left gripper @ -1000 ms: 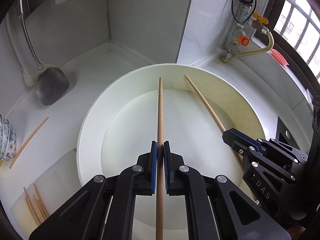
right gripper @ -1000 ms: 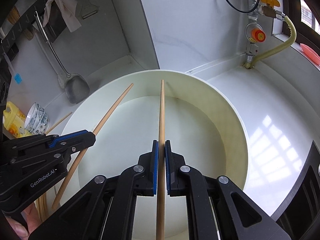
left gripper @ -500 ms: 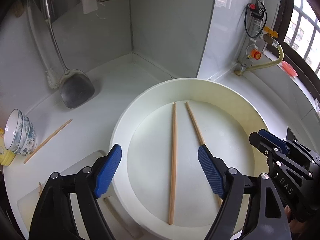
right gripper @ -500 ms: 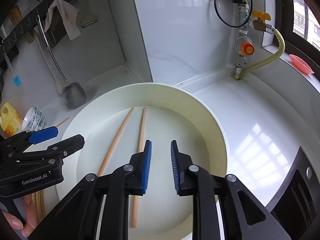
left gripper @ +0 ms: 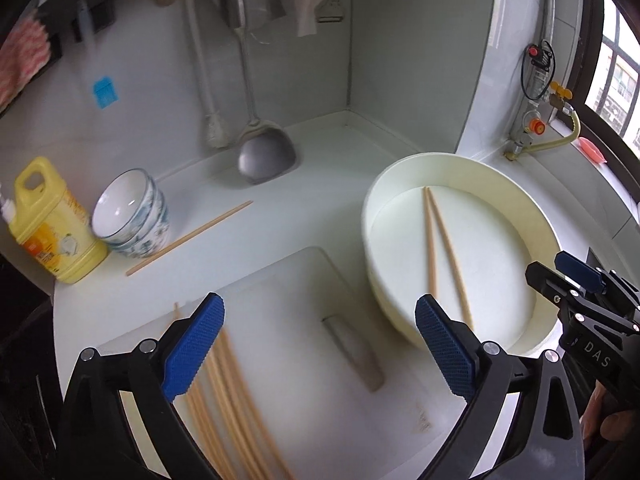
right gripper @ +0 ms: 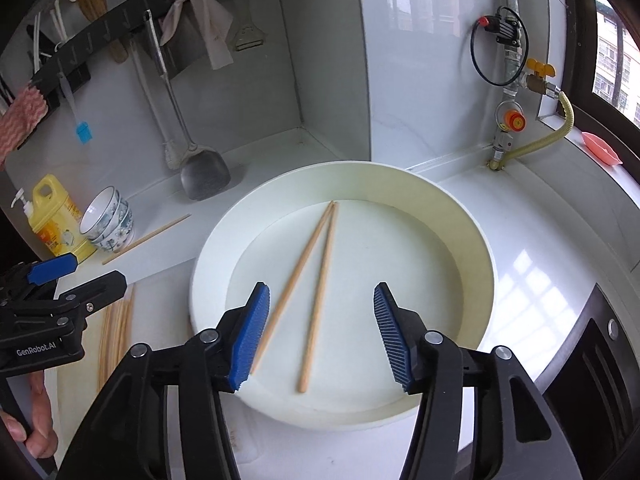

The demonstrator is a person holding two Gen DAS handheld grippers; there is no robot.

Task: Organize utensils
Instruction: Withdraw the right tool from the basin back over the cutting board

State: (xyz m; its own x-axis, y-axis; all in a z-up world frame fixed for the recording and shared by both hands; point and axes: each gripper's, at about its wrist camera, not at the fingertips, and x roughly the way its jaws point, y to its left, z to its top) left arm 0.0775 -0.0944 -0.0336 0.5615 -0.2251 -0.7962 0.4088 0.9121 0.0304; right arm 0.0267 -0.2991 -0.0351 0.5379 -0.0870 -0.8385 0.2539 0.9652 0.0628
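My left camera looks steeply down over the cutting board [left gripper: 304,320], basin [left gripper: 532,216] at its right. My right camera looks steeply down on the basin [right gripper: 472,224], close. Both share basin, chopsticks [right gripper: 316,276] and bowls [left gripper: 132,216].

Two chopsticks [right gripper: 316,276] lie in one round white basin [right gripper: 476,240]. One loose chopstick [right gripper: 146,239] lies on the tabletop, left of centre. One bundle of chopsticks [left gripper: 228,400] (blurred, too many to count) lies on one cutting board [left gripper: 320,360]. One stack of bowls [right gripper: 107,220], one yellow bottle [right gripper: 54,216], one metal spatula [right gripper: 204,176].
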